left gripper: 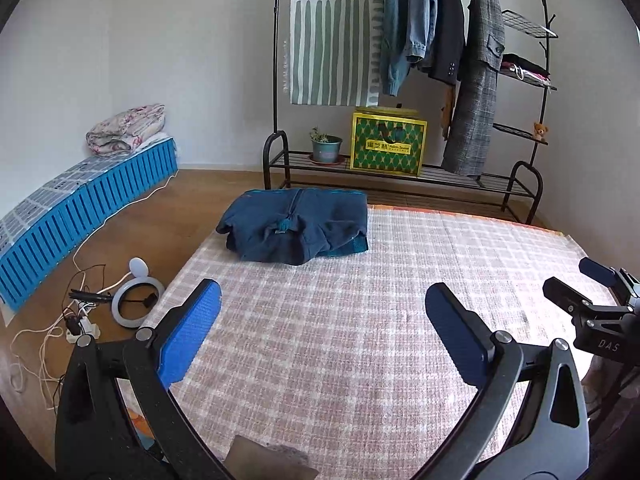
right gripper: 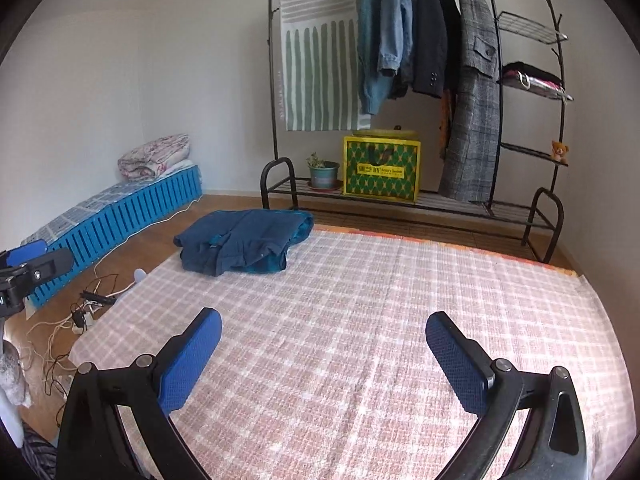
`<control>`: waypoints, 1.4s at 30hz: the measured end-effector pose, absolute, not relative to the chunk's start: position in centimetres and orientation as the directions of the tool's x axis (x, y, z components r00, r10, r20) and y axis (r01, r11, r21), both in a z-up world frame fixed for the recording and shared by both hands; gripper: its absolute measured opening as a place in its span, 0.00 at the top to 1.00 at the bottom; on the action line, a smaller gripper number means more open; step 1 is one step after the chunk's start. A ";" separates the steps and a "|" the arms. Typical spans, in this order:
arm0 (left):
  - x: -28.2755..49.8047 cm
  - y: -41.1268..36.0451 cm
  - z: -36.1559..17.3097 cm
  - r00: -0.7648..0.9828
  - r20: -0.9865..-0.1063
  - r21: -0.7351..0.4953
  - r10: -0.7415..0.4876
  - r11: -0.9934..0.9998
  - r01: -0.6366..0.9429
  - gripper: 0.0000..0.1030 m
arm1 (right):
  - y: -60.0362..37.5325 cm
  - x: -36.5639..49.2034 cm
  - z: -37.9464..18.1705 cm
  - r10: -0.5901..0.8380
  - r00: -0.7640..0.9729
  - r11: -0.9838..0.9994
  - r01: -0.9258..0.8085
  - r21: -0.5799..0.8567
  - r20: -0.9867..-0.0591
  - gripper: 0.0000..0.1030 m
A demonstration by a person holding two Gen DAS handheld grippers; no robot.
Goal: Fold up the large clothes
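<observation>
A dark blue garment (left gripper: 298,226) lies folded in a thick bundle at the far left corner of the pink checked mat (left gripper: 360,320); the right wrist view shows the same garment (right gripper: 244,242) on the mat (right gripper: 380,340). My left gripper (left gripper: 323,312) hangs open over the near part of the mat, well short of the garment, with nothing between its blue pads. My right gripper (right gripper: 323,344) is open too, empty, above the mat's near middle. Each gripper shows at the edge of the other's view: the right gripper (left gripper: 588,280) and the left gripper (right gripper: 40,256).
A black clothes rack (left gripper: 400,176) with hanging coats, a striped cloth, a green-and-yellow box (left gripper: 387,142) and a potted plant (left gripper: 326,146) stands behind the mat. A blue slatted platform (left gripper: 80,208) with folded bedding runs along the left wall. Cables and a ring light (left gripper: 136,304) lie on the wooden floor.
</observation>
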State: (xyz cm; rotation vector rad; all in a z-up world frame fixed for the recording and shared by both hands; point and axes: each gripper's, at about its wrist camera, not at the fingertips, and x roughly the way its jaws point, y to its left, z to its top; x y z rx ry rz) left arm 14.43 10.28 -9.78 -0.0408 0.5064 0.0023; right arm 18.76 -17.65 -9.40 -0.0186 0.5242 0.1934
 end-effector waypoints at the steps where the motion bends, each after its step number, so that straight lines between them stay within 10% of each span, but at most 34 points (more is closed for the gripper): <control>1: 14.4 10.2 -9.9 0.873 -0.488 -0.033 -0.004 0.999 -0.014 0.00 | -17.8 18.8 -9.5 0.175 0.848 0.983 -0.182 0.037 -0.500 0.00; 42: 13.6 11.1 -10.7 0.860 -0.507 -0.026 0.061 0.996 -0.085 0.00 | -17.5 19.6 -10.6 0.135 0.848 0.988 -0.152 0.009 -0.512 0.00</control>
